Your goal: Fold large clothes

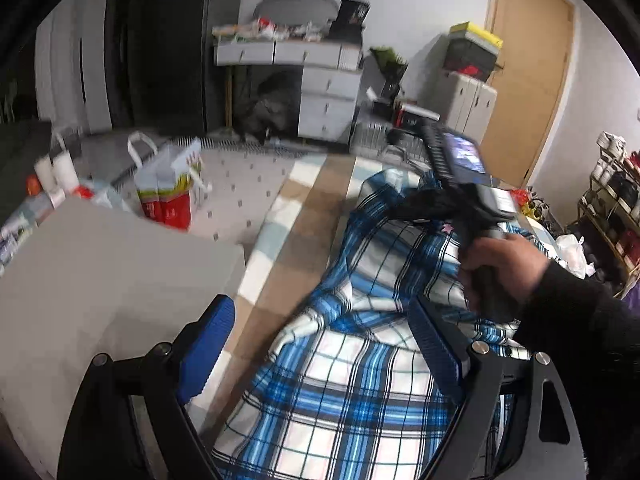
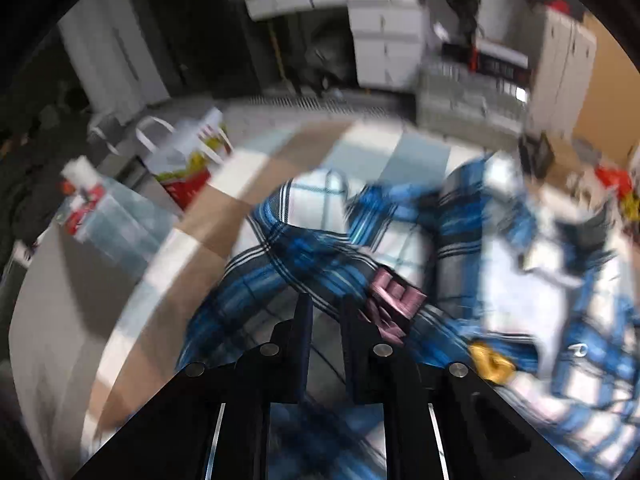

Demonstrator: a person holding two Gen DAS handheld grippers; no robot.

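The right gripper (image 2: 326, 312) has its jaws nearly together over the blue plaid shirt (image 2: 304, 256) heaped on the checked mat (image 1: 292, 216), nothing clearly pinched, while only the left view shows the wide-open left gripper (image 1: 320, 344) and the person's hand (image 1: 504, 268).

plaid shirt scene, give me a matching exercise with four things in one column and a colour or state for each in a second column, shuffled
Things:
1. plaid shirt
2. door
3. left tongs
4. shopping bag

Colour or state:
A. light wood
B. white with a red base
C. blue, white and black checks, rumpled
D. wide open, with blue pads

Pairs: 1-C, 2-A, 3-D, 4-B
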